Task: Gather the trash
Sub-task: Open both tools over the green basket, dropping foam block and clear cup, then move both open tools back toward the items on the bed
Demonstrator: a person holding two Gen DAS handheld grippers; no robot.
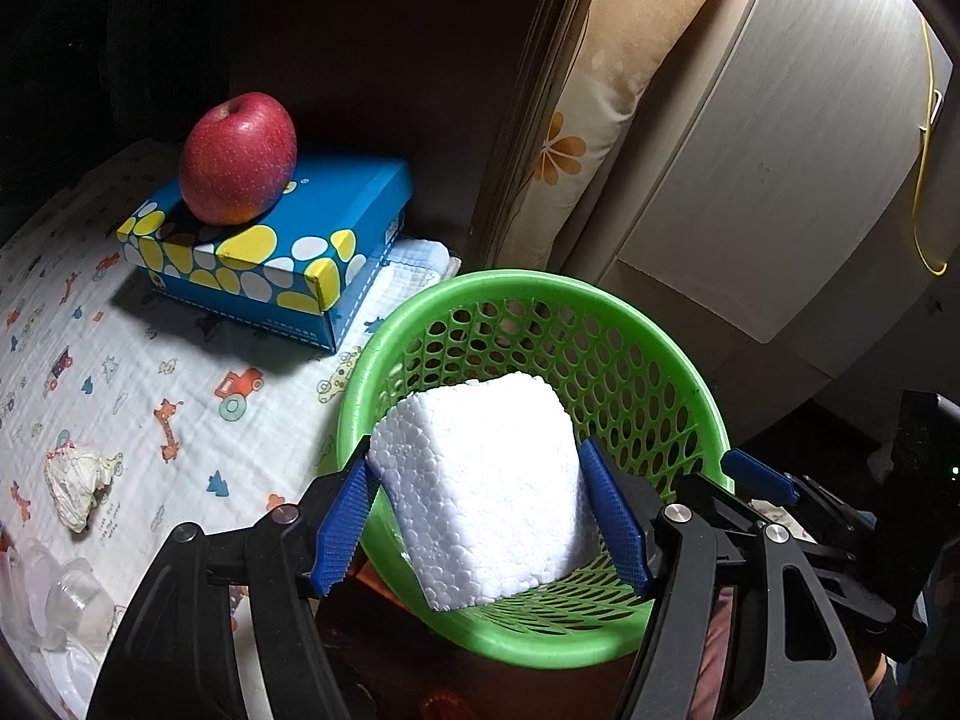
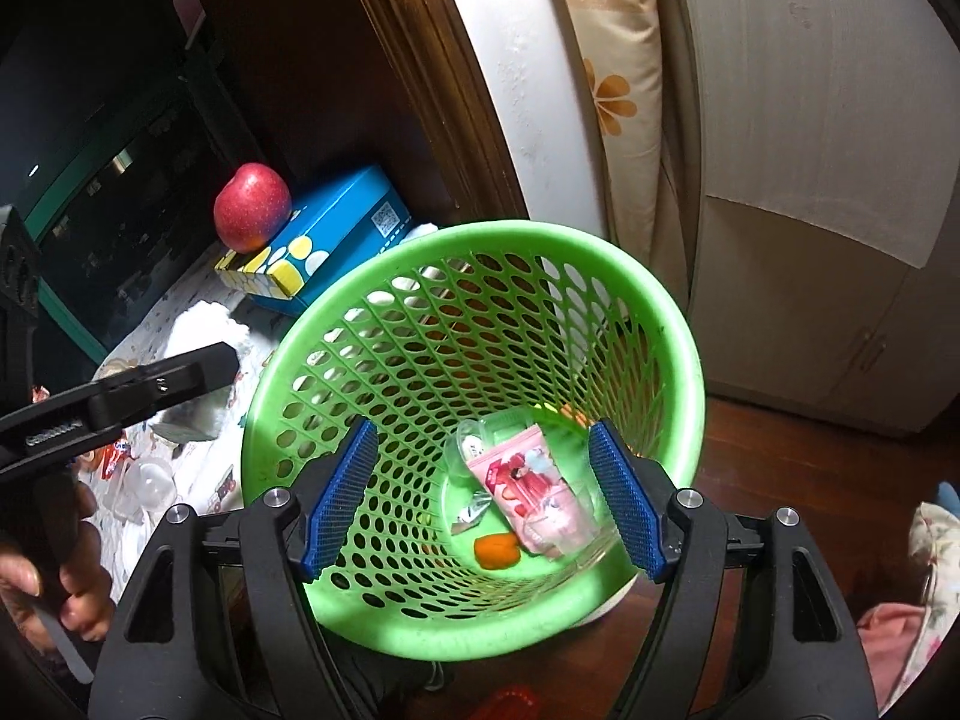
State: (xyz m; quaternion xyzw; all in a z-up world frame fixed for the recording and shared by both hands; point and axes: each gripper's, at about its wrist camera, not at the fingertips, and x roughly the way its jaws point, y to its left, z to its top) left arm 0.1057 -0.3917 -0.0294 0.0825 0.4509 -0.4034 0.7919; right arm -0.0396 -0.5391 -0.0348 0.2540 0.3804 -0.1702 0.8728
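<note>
My left gripper (image 1: 480, 510) is shut on a white styrofoam block (image 1: 486, 492) and holds it over the mouth of the green mesh basket (image 1: 660, 354). In the right wrist view the same basket (image 2: 372, 324) holds a pink wrapper (image 2: 528, 480), clear plastic cups (image 2: 471, 447) and an orange scrap (image 2: 495, 549) at its bottom. My right gripper (image 2: 483, 498) is open and empty above the basket's near rim. The left gripper's arm (image 2: 120, 396) and the styrofoam block (image 2: 204, 324) show at the left of the right wrist view. A crumpled tissue (image 1: 78, 480) and clear plastic cups (image 1: 66, 594) lie on the printed cloth (image 1: 150, 360).
A red apple (image 1: 237, 159) sits on a blue spotted box (image 1: 270, 252) at the back of the cloth. A flowered cushion (image 1: 600, 120) and white cabinet (image 1: 780, 150) stand behind the basket. The basket stands on a wooden floor (image 2: 780, 510).
</note>
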